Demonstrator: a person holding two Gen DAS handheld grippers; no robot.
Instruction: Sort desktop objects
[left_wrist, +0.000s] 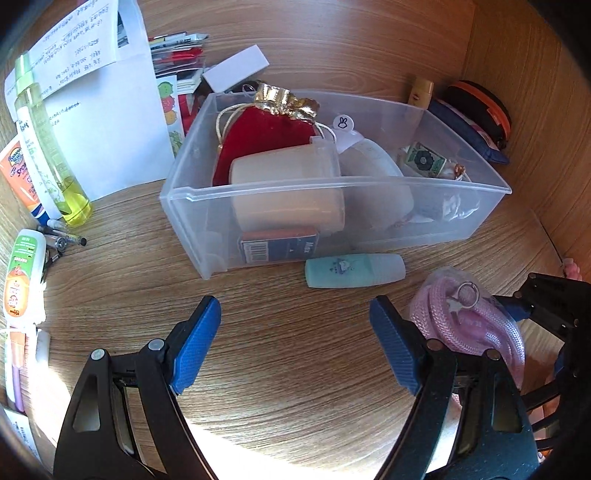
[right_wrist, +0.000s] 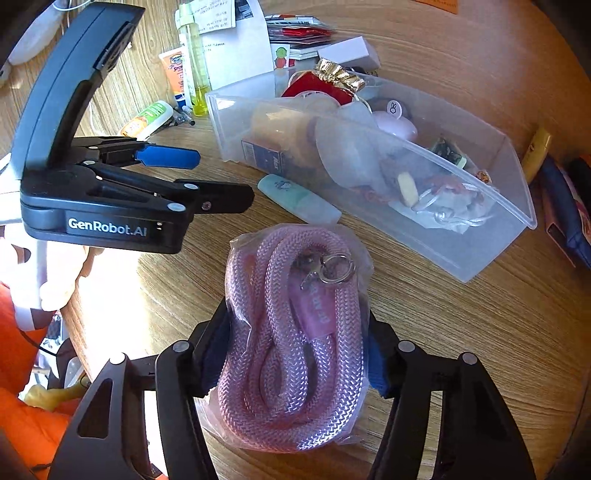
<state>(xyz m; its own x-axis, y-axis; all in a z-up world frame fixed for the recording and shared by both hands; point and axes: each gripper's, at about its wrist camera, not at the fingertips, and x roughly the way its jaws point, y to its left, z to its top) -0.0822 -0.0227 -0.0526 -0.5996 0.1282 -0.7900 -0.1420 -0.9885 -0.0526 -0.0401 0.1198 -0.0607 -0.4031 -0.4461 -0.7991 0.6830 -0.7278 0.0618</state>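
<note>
Readable writing: "GenRobot.AI" in white on the black body of the left gripper, seen from the right wrist view. A blue-and-orange box inside the clear bin shows a barcode and the letters "Max". An orange sunscreen tube reads "Sport" in part; the rest is too small. Printed paper sheets carry lines of text, not legible. A white round tag with a rabbit outline sits among the bin's contents.

Task thing: pink braided rope, coiled in several loops and sealed in a clear plastic bag, with a silver clasp and ring near its top and a pink label whose writing cannot be made out. The right gripper holds it; its blue-padded fingers press both sides of the bag, above the wooden surface, just in front of the bin.

Left gripper: fingers spread wide, nothing between them, over bare surface facing the bin.

A mint-green tube lies on the surface, touching the bin's front wall. Bin also holds a red pouch with gold trim and a cream cup on its side. A yellow-green spray bottle lies left of the bin.
</note>
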